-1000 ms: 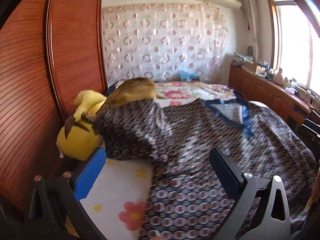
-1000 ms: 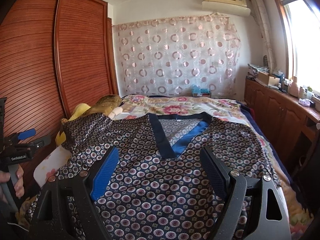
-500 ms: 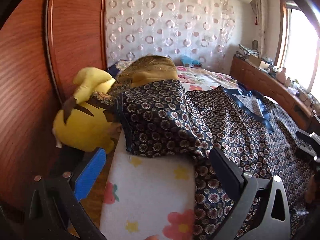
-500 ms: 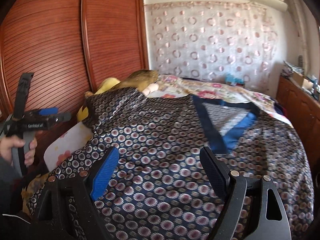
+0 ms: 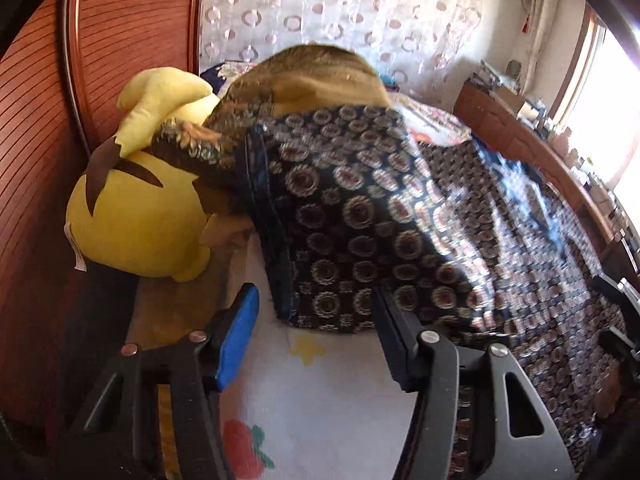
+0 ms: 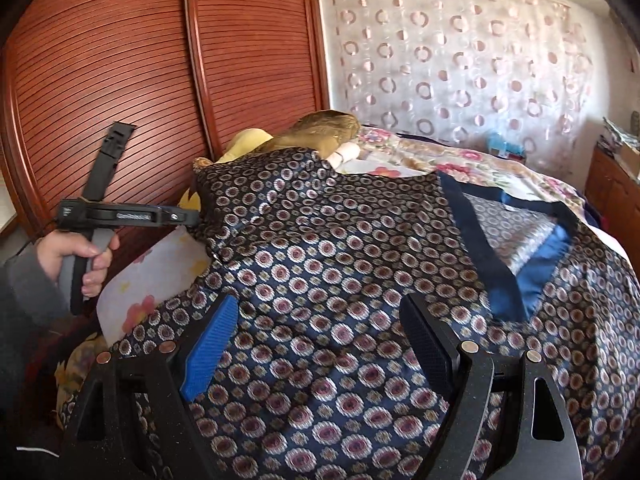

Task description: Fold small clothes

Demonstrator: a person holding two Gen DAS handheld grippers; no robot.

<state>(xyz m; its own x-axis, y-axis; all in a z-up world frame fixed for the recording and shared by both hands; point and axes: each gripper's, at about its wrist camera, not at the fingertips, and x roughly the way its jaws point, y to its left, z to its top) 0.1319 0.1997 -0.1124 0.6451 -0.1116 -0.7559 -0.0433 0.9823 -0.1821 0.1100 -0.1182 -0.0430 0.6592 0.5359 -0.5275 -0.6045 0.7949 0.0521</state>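
Patterned garment [image 6: 360,280], dark blue with rings of pink and gold, lies spread over the bed and fills the middle and right of both views. Its navy neckline band [image 6: 476,232] shows at centre right in the right wrist view, with a bright blue lining beside it; the lower hem runs out of frame under the gripper body.

At centre in the left wrist view a sleeve [image 5: 340,220] of the garment ends in a dark cuff edge, lying on a white pillow [image 5: 320,400] with a star and flower print. The left gripper [image 5: 316,320] points down at that cuff. Its jaws have just been closing and stand about half apart, with the corner of the sleeve between the blue pad and the black one; neither pad visibly presses the cloth. In the right wrist view its tips are hidden against the fabric at centre left, and a hand [image 6: 76,252] in a grey sleeve holds the handle.

The right gripper [image 6: 316,332] hovers over the body of the garment at bottom centre, jaws wide apart, holding nothing.

A yellow plush toy [image 5: 136,216] sits at left against the wooden wardrobe [image 6: 120,80], partly covered by a gold-brown cushion [image 5: 312,76]. The far right of the left wrist view is blurred and washed out by window light.
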